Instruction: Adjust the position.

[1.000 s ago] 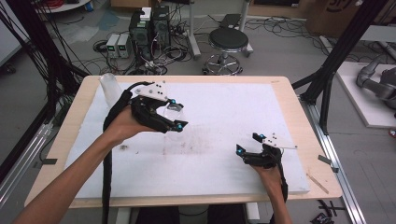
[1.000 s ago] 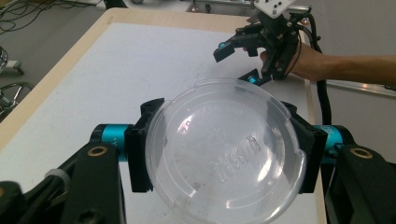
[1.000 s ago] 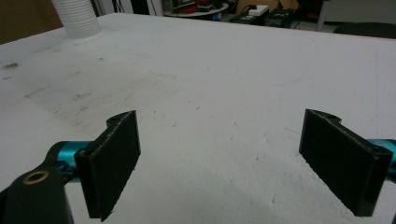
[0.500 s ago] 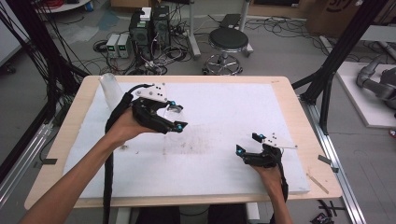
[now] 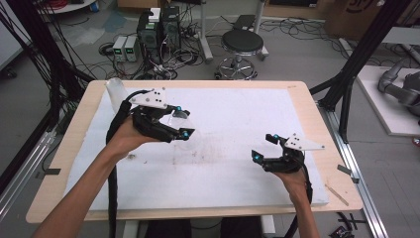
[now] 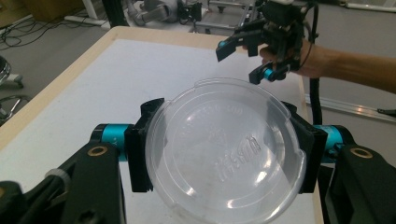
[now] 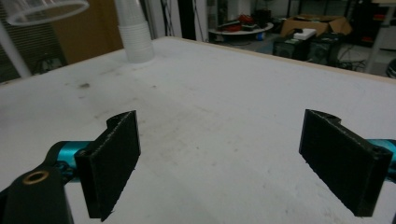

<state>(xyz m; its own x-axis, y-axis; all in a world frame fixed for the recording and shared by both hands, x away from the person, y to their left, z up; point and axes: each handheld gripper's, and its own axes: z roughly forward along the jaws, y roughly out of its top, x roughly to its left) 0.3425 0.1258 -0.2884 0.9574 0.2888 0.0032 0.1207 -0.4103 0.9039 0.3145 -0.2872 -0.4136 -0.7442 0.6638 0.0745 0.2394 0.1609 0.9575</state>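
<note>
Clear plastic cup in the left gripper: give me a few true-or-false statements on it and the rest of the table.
1. The left gripper is shut on the clear plastic cup. True.
2. The right gripper holds a second cup. False: its jaws stand wide apart with nothing between them.
3. A stack of clear plastic cups stands on the white table mat. True.
4. The held cup rests on the mat. False: it is held above the mat.
</note>
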